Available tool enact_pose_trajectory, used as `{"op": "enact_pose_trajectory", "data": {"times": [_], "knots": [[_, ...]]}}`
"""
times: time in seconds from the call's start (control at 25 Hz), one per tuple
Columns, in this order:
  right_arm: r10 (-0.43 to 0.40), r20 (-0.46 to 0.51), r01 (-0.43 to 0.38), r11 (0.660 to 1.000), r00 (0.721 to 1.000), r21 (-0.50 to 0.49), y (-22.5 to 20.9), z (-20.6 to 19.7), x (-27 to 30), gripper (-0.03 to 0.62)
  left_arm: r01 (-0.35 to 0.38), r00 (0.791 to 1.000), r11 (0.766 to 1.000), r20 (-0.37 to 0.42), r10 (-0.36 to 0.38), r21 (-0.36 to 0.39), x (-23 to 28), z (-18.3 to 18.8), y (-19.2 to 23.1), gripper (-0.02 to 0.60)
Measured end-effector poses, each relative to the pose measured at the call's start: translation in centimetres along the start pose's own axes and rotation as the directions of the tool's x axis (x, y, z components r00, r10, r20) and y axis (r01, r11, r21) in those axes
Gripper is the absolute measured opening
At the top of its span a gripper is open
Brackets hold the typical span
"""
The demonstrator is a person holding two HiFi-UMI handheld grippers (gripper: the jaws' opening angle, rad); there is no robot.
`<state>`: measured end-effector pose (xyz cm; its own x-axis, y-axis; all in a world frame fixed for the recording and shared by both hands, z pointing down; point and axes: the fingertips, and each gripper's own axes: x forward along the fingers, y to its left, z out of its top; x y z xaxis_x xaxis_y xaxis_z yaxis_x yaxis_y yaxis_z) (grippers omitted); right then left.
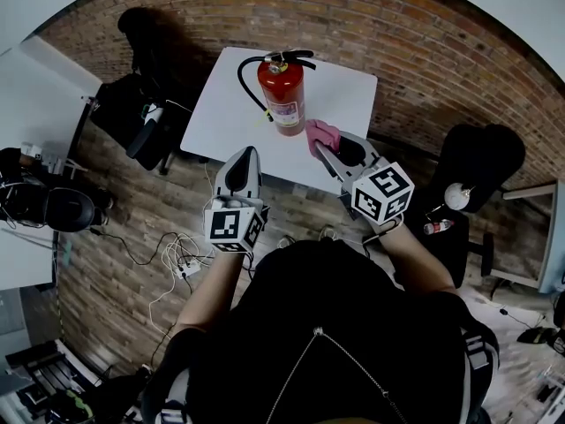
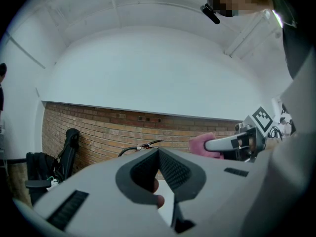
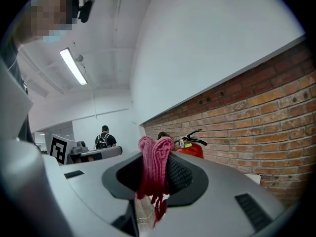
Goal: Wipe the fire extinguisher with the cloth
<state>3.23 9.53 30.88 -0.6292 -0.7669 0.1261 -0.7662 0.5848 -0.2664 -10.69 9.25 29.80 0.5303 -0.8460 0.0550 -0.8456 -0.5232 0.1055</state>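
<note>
A red fire extinguisher [image 1: 281, 95] with a black handle and hose stands upright on a small white table [image 1: 221, 117]. My right gripper [image 1: 316, 145] is shut on a pink knitted cloth [image 1: 322, 135], just right of the extinguisher's base. In the right gripper view the cloth [image 3: 154, 164] hangs pinched between the jaws, with the extinguisher [image 3: 190, 149] behind. My left gripper [image 1: 246, 154] hovers at the table's front edge, left of the other, shut and holding nothing. The left gripper view shows only the extinguisher's handle [image 2: 144, 145] and the cloth [image 2: 200, 143].
Black chairs stand left [image 1: 141, 117] and right [image 1: 481, 162] of the table. Loose cables [image 1: 181, 254] lie on the brick-patterned floor. A white desk [image 1: 35, 95] is at far left. A person [image 3: 104, 139] stands far off in the right gripper view.
</note>
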Motion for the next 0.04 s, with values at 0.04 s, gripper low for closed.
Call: {"op": "enact_pose_trajectory", "data": {"times": [0.04], "knots": [[0.001, 0.001, -0.001, 1.0, 1.0, 0.003, 0.08, 0.06, 0.07, 0.12, 0.001, 1.0, 1.0, 0.001, -0.001, 0.0, 0.0, 0.07, 0.08, 0.008]]}}
